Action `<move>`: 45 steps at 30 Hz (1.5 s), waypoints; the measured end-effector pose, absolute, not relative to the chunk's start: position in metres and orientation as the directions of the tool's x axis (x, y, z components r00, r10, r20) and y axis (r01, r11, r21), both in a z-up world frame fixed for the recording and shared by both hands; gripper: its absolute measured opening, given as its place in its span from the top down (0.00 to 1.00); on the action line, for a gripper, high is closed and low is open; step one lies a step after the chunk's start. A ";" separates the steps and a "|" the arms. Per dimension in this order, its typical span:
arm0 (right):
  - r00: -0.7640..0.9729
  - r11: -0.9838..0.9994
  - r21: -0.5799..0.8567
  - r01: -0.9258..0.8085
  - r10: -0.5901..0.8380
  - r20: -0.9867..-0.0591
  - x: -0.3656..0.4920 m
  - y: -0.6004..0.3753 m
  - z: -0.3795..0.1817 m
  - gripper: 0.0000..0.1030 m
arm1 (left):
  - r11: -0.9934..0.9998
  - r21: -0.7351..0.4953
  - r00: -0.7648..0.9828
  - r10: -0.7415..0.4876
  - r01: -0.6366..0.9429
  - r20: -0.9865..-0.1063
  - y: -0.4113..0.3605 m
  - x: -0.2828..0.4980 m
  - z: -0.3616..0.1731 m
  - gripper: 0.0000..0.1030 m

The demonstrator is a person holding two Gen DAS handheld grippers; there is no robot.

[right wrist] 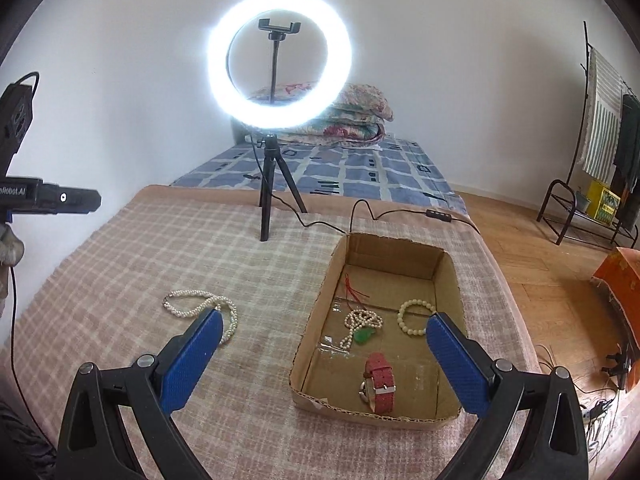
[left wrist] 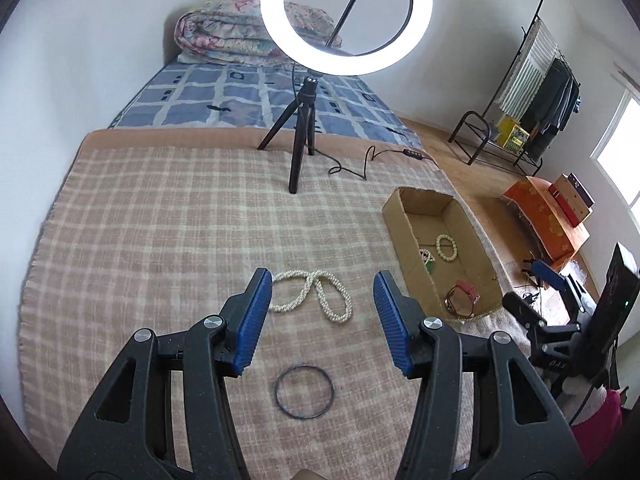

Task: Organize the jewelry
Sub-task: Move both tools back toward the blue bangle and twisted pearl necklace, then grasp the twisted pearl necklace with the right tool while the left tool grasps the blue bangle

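Note:
A white pearl necklace (left wrist: 320, 296) lies looped on the checked blanket, just beyond my open, empty left gripper (left wrist: 323, 282). A thin black ring bangle (left wrist: 304, 394) lies between its fingers, nearer the camera. The shallow cardboard box (left wrist: 394, 220) to the right holds a cream bead bracelet (left wrist: 446, 247), a red watch (left wrist: 464, 298) and a pearl necklace with a green pendant (right wrist: 362, 326). My right gripper (right wrist: 324, 322) is open and empty, hovering over the box (right wrist: 316, 320); the bracelet (right wrist: 416, 316) and watch (right wrist: 378, 384) lie between its fingers. The loose necklace (right wrist: 200, 306) lies to its left.
A lit ring light on a black tripod (left wrist: 300, 148) stands at the blanket's far side, its cable (right wrist: 360, 210) trailing right behind the box. A folded quilt (left wrist: 224, 32) lies on the bed beyond. A clothes rack (left wrist: 532, 92) and orange box (left wrist: 548, 216) stand on the floor, right.

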State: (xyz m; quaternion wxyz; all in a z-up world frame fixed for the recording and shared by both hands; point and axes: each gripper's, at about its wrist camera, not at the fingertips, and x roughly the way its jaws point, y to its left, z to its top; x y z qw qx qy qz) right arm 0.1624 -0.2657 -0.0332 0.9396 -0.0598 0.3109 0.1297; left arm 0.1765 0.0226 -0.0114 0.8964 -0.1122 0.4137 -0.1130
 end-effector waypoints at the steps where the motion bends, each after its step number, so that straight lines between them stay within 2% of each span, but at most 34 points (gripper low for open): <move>1: 0.770 0.957 -0.027 -0.288 0.215 -0.600 0.163 -0.262 -0.033 0.00 | 0.948 -0.299 0.624 -0.298 0.106 -0.723 0.025 0.173 -0.017 0.48; 9: 0.726 0.936 0.030 -0.350 0.291 -0.624 0.177 -0.234 -0.038 0.02 | 0.943 -0.322 0.551 -0.311 0.081 -0.775 0.038 0.153 -0.066 0.48; 17: 0.630 0.913 0.103 -0.396 0.351 -0.693 0.201 -0.210 -0.056 0.14 | 0.939 -0.331 0.497 -0.331 0.091 -0.802 0.039 0.149 -0.094 0.48; 19: 0.598 0.913 0.121 -0.390 0.351 -0.721 0.209 -0.206 -0.063 0.19 | 0.936 -0.340 0.478 -0.340 0.090 -0.810 0.038 0.149 -0.101 0.55; 23: 0.502 0.911 0.184 -0.370 0.362 -0.786 0.227 -0.195 -0.087 0.27 | 0.925 -0.368 0.429 -0.371 0.094 -0.824 0.034 0.150 -0.117 0.55; 26: 0.432 0.908 0.231 -0.351 0.375 -0.820 0.240 -0.191 -0.107 0.37 | 0.931 -0.349 0.405 -0.361 0.107 -0.840 0.027 0.150 -0.127 0.56; 32: 0.367 0.922 0.283 -0.264 0.368 -0.854 0.260 -0.188 -0.137 0.49 | 0.940 -0.320 0.356 -0.341 0.119 -0.870 0.018 0.154 -0.151 0.60; 45: 0.316 0.936 0.266 -0.231 0.331 -0.889 0.279 -0.168 -0.163 0.57 | 0.965 -0.192 0.334 -0.244 0.181 -0.910 -0.002 0.166 -0.175 0.61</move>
